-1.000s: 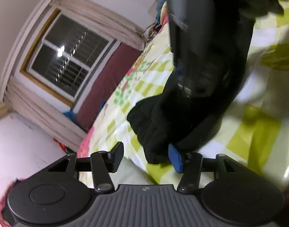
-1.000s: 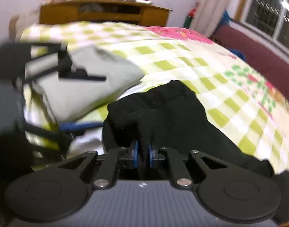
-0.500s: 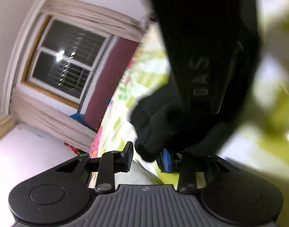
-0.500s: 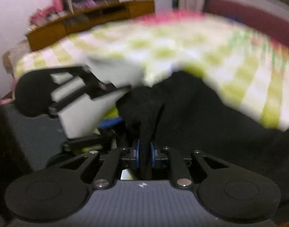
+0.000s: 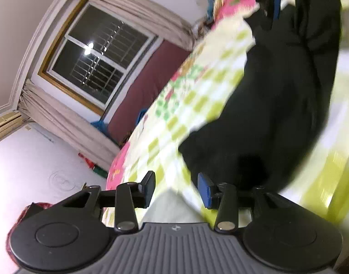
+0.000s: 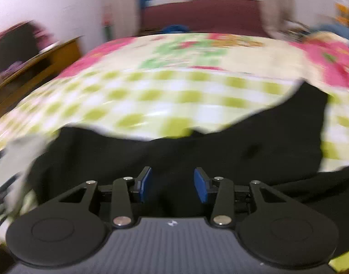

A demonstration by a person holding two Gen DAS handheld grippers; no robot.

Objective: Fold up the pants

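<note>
Black pants beneath parted right tool

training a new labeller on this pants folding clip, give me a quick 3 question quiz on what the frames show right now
1. True or false: the right tool is clamped on the black pants.
2. Multiple choice: what do the pants lie on? A. a bare wooden floor B. a checked green and white bedspread C. a glass table
3. Fill in: in the left wrist view, the gap between the pads of the left tool shows only ____, with the pants off to its right.

Key
1. False. Its jaws have just been opening, and the pads stand apart with no cloth pinched.
2. B
3. bedspread
</note>
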